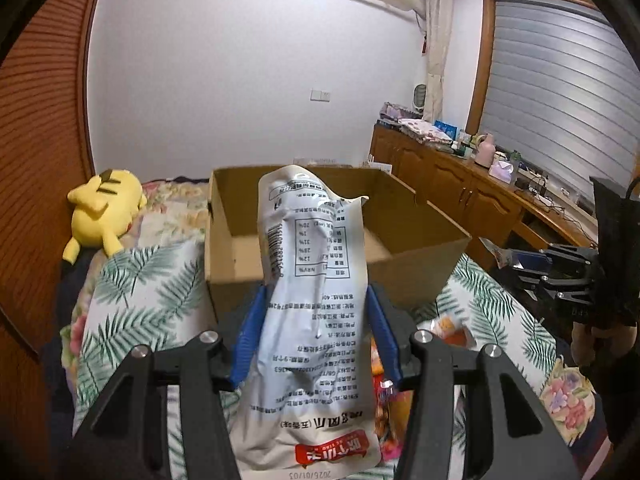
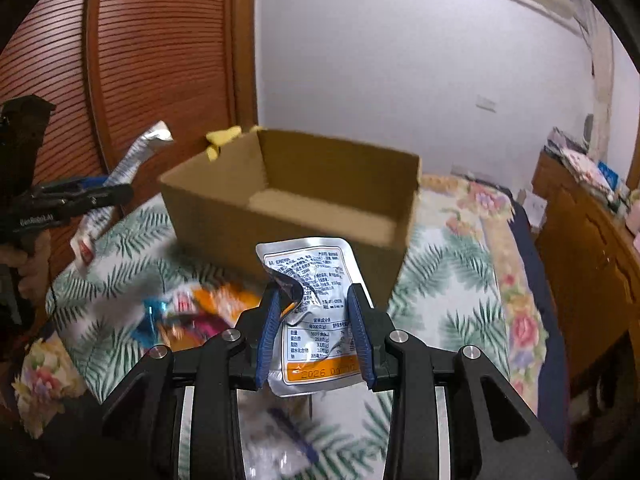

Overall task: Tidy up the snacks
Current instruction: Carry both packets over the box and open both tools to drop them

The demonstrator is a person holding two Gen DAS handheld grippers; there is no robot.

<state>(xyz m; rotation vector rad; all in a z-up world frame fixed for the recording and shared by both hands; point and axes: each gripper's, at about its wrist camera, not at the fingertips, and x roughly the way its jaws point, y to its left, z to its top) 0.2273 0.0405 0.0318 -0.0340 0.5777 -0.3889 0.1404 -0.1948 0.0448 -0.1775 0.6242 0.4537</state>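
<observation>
Snacks are up in both grippers above the leaf-print bedspread (image 2: 452,280): the left gripper (image 1: 316,300) clamps a long white pouch (image 1: 312,280), the cardboard box (image 1: 400,240) stands open just beyond, and the right gripper (image 2: 316,308) pinches a silver pouch (image 2: 316,280). Loose packets (image 2: 200,312), seemingly more snacks, blur on the bed.

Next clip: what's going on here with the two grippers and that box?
A person is tidying snacks on a bed, a handheld gripper in each hand. The left gripper is shut on a long white pouch; the right gripper is shut on a silver pouch. Both are held up in front of an open cardboard box on the leaf-print bedspread. Neither pouch is in the box yet. More snack packets lie loose on the bedspread near the box.
</observation>
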